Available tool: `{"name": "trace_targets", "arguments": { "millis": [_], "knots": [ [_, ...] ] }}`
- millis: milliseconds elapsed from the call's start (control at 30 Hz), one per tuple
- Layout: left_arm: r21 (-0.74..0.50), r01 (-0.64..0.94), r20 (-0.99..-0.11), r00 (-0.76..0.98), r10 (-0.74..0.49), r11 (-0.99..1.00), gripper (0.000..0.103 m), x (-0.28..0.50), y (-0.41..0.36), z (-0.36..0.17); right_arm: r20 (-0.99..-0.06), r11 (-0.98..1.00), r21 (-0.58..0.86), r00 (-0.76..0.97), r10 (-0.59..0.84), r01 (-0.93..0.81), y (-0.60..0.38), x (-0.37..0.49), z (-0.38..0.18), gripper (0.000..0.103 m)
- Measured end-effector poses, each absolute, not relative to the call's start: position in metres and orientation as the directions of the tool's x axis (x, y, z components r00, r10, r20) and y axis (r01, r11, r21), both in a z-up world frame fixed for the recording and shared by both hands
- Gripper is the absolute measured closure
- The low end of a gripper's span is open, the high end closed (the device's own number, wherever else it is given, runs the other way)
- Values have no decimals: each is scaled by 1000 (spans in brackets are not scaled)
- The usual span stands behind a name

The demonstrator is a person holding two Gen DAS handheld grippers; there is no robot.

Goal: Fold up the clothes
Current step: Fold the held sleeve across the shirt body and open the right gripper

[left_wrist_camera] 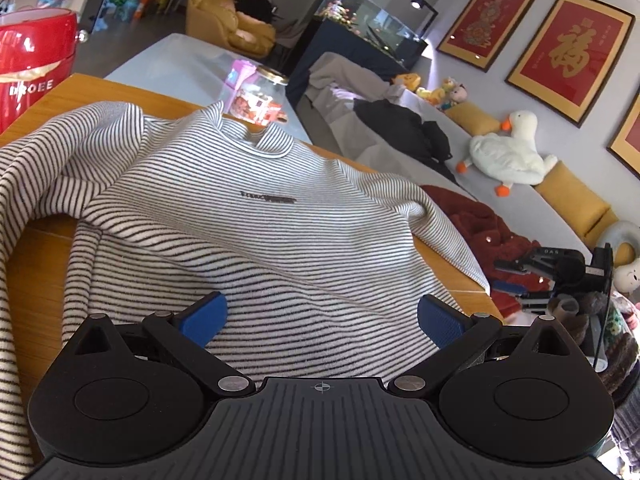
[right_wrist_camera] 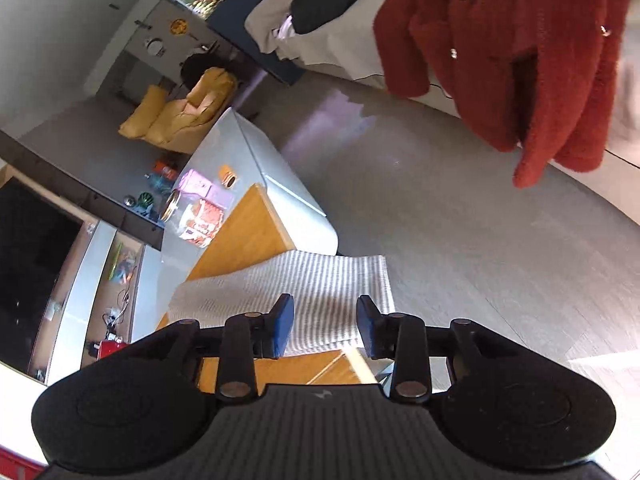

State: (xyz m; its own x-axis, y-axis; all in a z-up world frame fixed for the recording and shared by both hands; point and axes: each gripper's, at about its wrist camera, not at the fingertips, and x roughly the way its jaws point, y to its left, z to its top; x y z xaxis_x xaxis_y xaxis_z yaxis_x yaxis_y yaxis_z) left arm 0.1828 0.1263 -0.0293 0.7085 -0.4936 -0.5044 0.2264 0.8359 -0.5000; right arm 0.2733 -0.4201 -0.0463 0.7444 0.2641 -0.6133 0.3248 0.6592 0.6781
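Wooden table (left_wrist_camera: 44, 240): orange-brown top, carrying the clothing; in the right wrist view its far end (right_wrist_camera: 256, 224) butts against a pale grey cabinet (right_wrist_camera: 280, 184).
Striped sweater (left_wrist_camera: 256, 216): black-and-white stripes, spread front-up over the table, collar at the far side, a small dark logo across the chest. Its left sleeve bunches in loose folds toward the near left edge; its right sleeve droops over the table's right edge. In the right wrist view, part of the striped cloth (right_wrist_camera: 320, 284) hangs past the table edge above the grey floor.
Red fuzzy jacket (right_wrist_camera: 520, 52): draped off the pale sofa, far right, with 3 shiny buttons showing — well apart from the table.
Red bucket (left_wrist_camera: 32, 60): far left, just beside the table's corner.
Goose plush (left_wrist_camera: 508, 152): white, lying on the sofa under 2 red framed pictures.
Glass jar (left_wrist_camera: 260, 96): on the grey cabinet beyond the collar.
Left gripper (left_wrist_camera: 322, 320): blue pads spread wide, nothing between them, poised over the sweater's lower hem area.
Right gripper (right_wrist_camera: 325, 326): fingers parted and empty — above the table's edge and the hanging striped cloth; it also shows at the right edge of the left wrist view (left_wrist_camera: 520, 276).
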Motion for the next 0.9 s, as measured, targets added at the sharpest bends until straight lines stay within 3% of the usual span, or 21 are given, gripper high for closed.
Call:
{"name": "trace_targets", "arguments": {
  "millis": [333, 400, 467, 600, 700, 900],
  "knots": [
    [-565, 218, -466, 711, -526, 796, 0, 185, 138, -33, -538, 508, 797, 765, 354, 326, -453, 273, -101, 68],
    [-558, 220, -469, 712, -523, 800, 0, 185, 137, -33, -512, 477, 823, 764, 392, 307, -453, 278, -107, 73],
    [-550, 221, -473, 712, -518, 806, 0, 185, 136, -32, -492, 519, 816, 775, 395, 253, -448, 283, -96, 85],
    [-543, 223, -476, 712, -515, 810, 0, 185, 134, -32, -427, 700, 712, 829, 361, 61, -420, 294, -26, 89],
    [-552, 222, -470, 713, -520, 804, 0, 185, 136, -33, -327, 789, 604, 869, 371, -110, -385, 300, 43, 98],
    [-577, 216, -453, 718, -528, 788, 0, 184, 139, -35, -188, 798, 432, 824, 535, -419, -278, 316, 148, 103]
  ]
}}
